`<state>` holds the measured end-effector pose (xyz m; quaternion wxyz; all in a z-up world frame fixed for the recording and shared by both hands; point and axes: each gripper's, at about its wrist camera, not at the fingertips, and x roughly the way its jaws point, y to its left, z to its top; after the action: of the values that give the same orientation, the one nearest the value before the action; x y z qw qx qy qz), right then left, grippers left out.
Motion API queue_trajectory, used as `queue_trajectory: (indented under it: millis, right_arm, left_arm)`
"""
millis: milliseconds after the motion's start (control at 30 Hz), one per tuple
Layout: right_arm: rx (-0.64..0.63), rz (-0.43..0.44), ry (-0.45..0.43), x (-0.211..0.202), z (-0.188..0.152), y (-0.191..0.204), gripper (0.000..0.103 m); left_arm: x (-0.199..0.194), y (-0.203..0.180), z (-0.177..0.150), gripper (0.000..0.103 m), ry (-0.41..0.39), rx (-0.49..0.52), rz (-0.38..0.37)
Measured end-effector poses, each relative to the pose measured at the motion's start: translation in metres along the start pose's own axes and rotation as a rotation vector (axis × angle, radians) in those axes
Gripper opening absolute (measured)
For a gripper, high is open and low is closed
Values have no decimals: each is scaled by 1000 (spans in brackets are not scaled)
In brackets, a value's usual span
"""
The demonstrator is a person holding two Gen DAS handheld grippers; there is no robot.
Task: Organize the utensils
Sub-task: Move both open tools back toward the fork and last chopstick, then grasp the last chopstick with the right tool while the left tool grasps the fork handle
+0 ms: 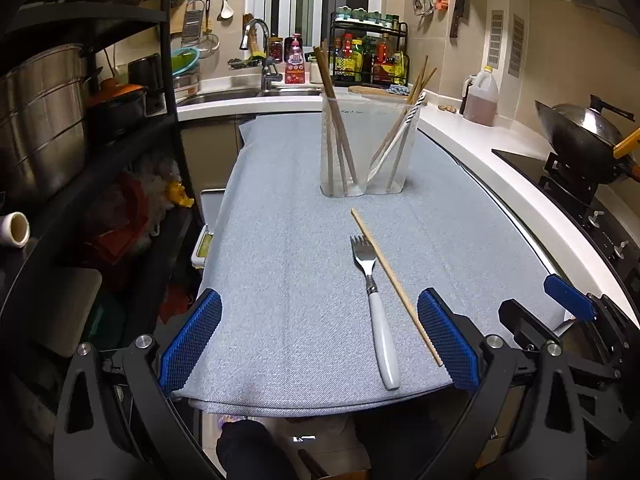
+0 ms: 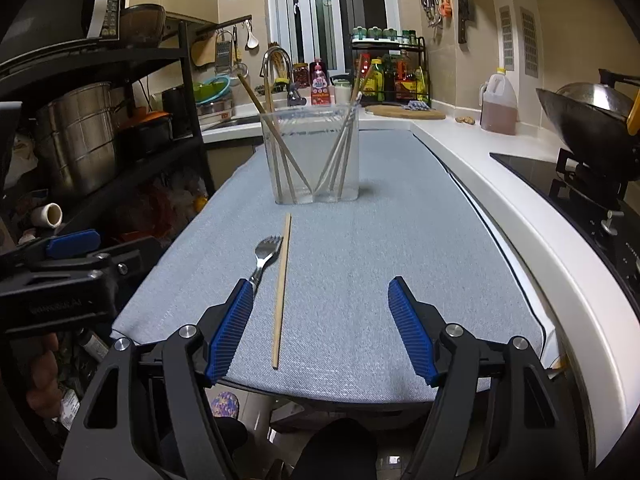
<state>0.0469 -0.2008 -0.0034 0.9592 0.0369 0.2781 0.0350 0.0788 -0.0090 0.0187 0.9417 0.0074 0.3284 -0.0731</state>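
Both sets of jaws stand wide, nothing between the pads. Left gripper low over the near edge of the grey cloth; right gripper just beside it, same height, same heading.

Fork lies flat on the cloth, white handle toward the near edge, tines pointing away to the holder. One loose chopstick lies just to its right, crossing close by the tines. In the right wrist view the fork's handle is hidden behind the right gripper's left pad.

Clear holder stands upright further along the cloth, two compartments. Left one: brown chopsticks leaning left. Right one: more chopsticks and a white-handled utensil, leaning right.

Sink behind, wok on the stove to the right.
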Motion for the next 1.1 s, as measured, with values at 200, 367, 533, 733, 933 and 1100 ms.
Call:
queue_trajectory:
  millis: [200, 367, 533, 733, 933, 1100]
  right_arm:
    - [-4, -1, 63, 19, -20, -2, 70]
    - [-9, 30, 94, 35, -35, 3, 70]
    - [-11, 105, 73, 47, -44, 12, 67]
    - [-79, 98, -2, 65, -54, 26, 53]
    - [-113, 114, -84, 71, -65, 31, 32]
    - [-97, 153, -77, 72, -62, 27, 5]
  left_arm:
    - [11, 11, -16, 95, 38, -8, 29]
    - [20, 23, -26, 95, 72, -38, 43]
    - [24, 27, -29, 95, 78, -38, 49]
    - [28, 28, -30, 95, 89, -37, 57]
    - [33, 25, -32, 95, 102, -41, 58]
    - [34, 18, -33, 95, 99, -17, 63]
